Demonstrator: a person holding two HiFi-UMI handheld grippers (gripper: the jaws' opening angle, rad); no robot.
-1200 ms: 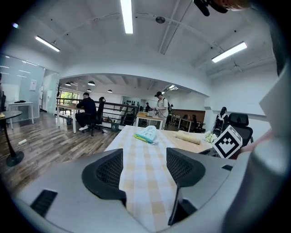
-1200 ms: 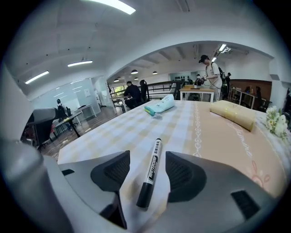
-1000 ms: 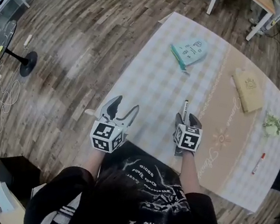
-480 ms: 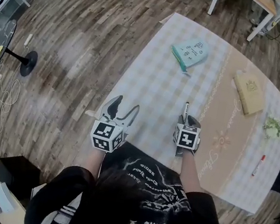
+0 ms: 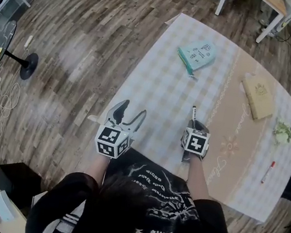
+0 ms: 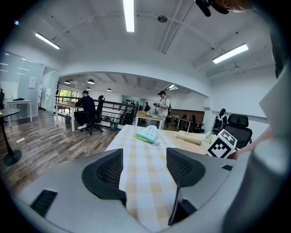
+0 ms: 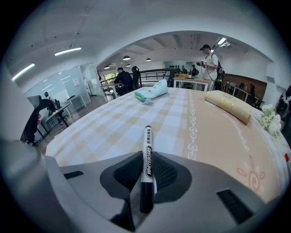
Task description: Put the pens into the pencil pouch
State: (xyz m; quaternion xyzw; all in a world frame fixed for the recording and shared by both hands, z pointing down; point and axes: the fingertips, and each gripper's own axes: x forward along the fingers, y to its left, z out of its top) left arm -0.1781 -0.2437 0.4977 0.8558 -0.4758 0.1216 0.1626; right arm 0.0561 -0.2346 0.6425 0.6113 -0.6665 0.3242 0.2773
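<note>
A black-and-white whiteboard marker (image 5: 193, 115) (image 7: 148, 157) lies on the checked tablecloth (image 5: 161, 88), pointing away from me. My right gripper (image 5: 193, 126) (image 7: 146, 172) is over its near end, jaws closing, and both pads touch the barrel. The teal pencil pouch (image 5: 198, 54) (image 7: 152, 90) (image 6: 148, 133) rests at the far side of the table. A red pen (image 5: 268, 170) lies near the right edge. My left gripper (image 5: 127, 113) (image 6: 144, 169) hovers open at the table's near left edge with nothing between its fingers.
A beige rolled case (image 5: 259, 96) and a small bunch of flowers (image 5: 284, 131) sit at the right of the table. Wooden floor with a fan stand (image 5: 29, 65) lies to the left. People and office chairs are in the background of the gripper views.
The right gripper's jaws have narrowed around the marker and the gripper has tipped slightly. The left gripper has stayed still.
</note>
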